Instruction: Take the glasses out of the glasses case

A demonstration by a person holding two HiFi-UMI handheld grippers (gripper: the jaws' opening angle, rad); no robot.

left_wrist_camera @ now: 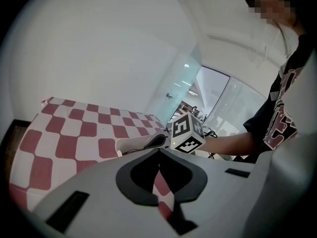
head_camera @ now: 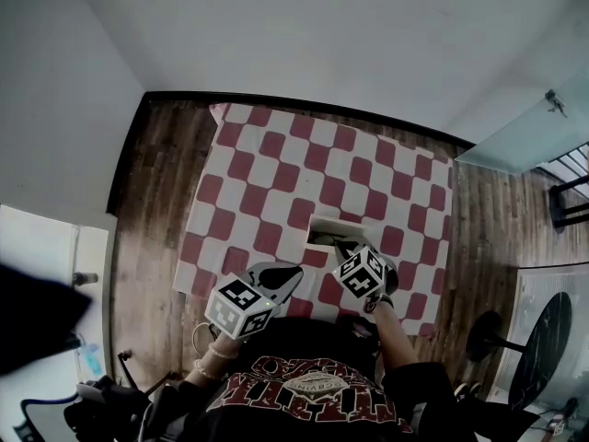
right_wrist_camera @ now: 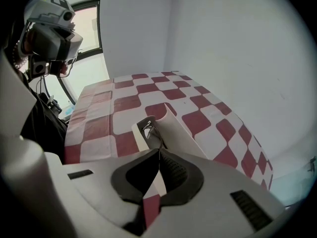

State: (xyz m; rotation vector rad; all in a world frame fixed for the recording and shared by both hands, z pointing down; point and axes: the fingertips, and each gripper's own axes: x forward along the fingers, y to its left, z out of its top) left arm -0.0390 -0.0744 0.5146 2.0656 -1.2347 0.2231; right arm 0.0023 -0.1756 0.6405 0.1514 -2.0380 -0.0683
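the counter (head_camera: pixel 276 159) is covered edge to edge by a red-and-white checked cloth (head_camera: pixel 386 187) that drapes down over its sides. its far edge sits against a white wall, and dark wooden floor (head_camera: pixel 152 201) shows along its left and right edges. one thing lies directly on the cloth: a white glasses case (head_camera: pixel 324 231), close to the near edge and about midway between the left and right edges. the case stands open with its lid tilted up, and dark-framed glasses (right_wrist_camera: pixel 147 128) show inside it.
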